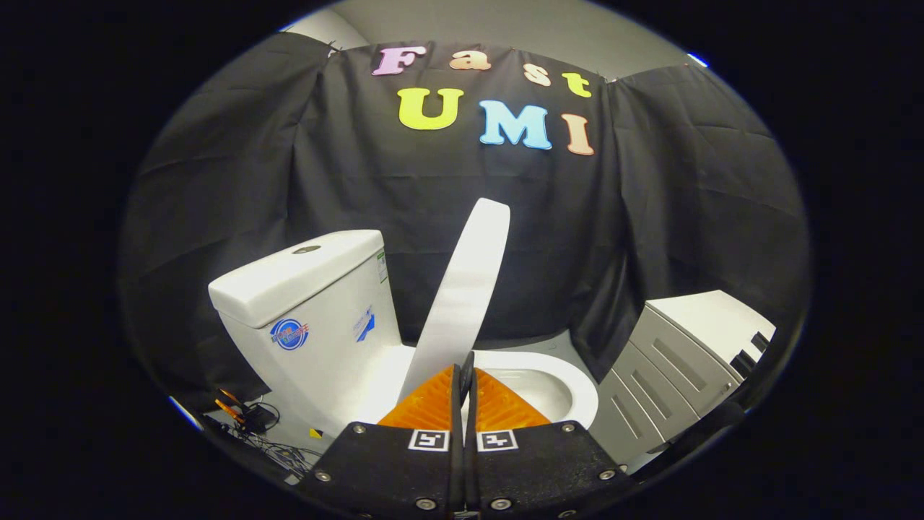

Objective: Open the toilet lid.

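The toilet lid (465, 289) is being held tilted up beside the tank (310, 303), just beyond the nearly closed fingers (464, 375).

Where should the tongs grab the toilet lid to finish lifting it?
Grip the lid by its thin edge low down, just ahead of the tongs, coming from the bowl side. It stands half raised, tilted away from the tank, edge-on to the closed fingers, so that rim is the narrowest part to pinch.
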